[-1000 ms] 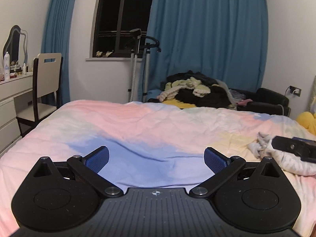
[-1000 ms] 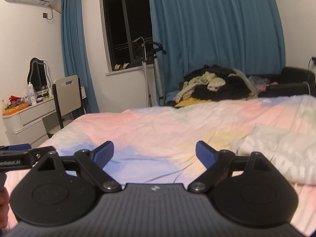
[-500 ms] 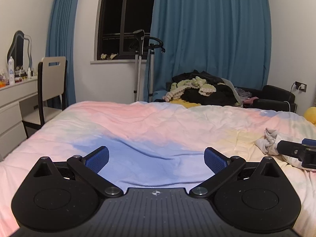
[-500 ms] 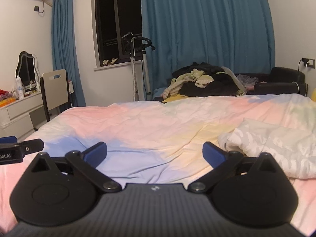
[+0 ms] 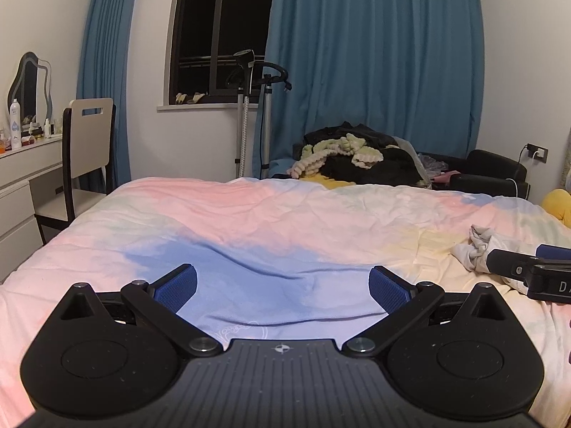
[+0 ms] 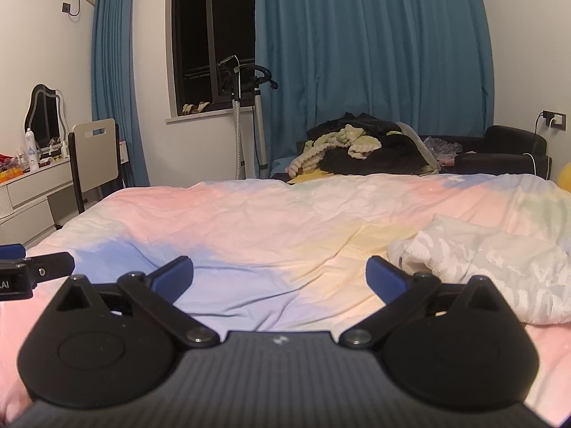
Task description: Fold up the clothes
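Note:
A crumpled white garment (image 6: 492, 271) lies on the right side of the bed; it also shows in the left wrist view (image 5: 476, 248) at the far right. My right gripper (image 6: 280, 278) is open and empty, low over the bed, with the garment just right of its right finger. My left gripper (image 5: 282, 287) is open and empty over the blue patch of the pastel duvet (image 5: 285, 214). The right gripper's fingers (image 5: 528, 271) show at the right edge of the left wrist view, beside the garment.
Beyond the bed's far edge lies a pile of dark and green clothes (image 5: 357, 157) on a black sofa (image 5: 496, 171). A garment steamer stand (image 5: 249, 107) stands by the window. A chair (image 5: 85, 149) and white dresser (image 5: 21, 185) stand left. A yellow plush (image 5: 556, 203) sits at right.
Both grippers stayed open and shifted slightly over the bed. The right gripper's view turned a little left, so the white garment sits further right and nearer its right finger.

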Demonstrator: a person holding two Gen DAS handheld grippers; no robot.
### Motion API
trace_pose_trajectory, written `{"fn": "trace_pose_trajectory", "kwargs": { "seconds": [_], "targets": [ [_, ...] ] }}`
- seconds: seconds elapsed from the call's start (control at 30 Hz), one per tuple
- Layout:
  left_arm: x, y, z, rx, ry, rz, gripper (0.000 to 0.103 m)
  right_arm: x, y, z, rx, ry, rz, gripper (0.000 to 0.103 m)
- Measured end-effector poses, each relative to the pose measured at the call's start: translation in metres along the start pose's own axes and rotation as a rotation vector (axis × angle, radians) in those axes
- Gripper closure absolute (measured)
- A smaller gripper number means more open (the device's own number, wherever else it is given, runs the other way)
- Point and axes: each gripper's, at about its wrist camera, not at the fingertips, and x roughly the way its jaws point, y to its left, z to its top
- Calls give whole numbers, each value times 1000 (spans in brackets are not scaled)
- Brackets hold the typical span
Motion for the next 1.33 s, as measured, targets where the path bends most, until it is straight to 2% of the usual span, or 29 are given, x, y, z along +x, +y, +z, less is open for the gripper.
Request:
{"fn": "trace_pose_trajectory", "kwargs": {
  "seconds": [1.33],
  "targets": [
    [3,-1,0,8,9,3,0,3,-11,2,13,-12,-14,0]
  ]
}}
